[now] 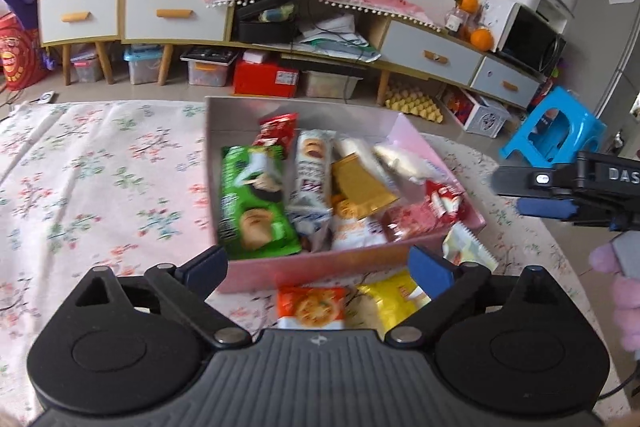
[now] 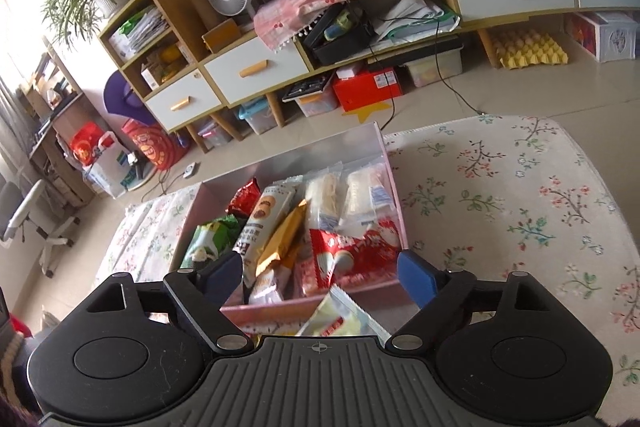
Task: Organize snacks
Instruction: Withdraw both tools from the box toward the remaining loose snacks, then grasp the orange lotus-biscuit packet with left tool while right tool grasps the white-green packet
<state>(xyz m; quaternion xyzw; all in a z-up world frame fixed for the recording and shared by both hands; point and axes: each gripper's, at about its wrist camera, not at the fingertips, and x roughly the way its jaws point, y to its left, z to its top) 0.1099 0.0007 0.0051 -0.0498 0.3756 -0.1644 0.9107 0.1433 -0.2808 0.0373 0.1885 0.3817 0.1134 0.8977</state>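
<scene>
Three packets are not yet in the box, as far as I can judge. Nearest to the left hand-held gripper (image 1: 316,261), an orange packet (image 1: 311,307) and a yellow packet (image 1: 390,301) lie on the floral bench (image 1: 100,167), just below and between its fingers, which stand wide apart with nothing between them. A pale green packet (image 2: 340,319) lies just before the right hand-held gripper (image 2: 320,273), leaning at the near wall of the box; this gripper's fingers are also spread wide and grip nothing. Just beyond both grippers stands the pink box (image 1: 320,263), open at the top. It already holds many snacks: a green packet (image 1: 256,203) at its left side, a white cookie packet (image 1: 310,171) beside it, a gold packet (image 1: 360,187) in the middle, a red packet (image 2: 352,247) at the near right corner, and pale rolls further back. So most of the work seems done, and I think the three loose packets remain to be placed inside.
</scene>
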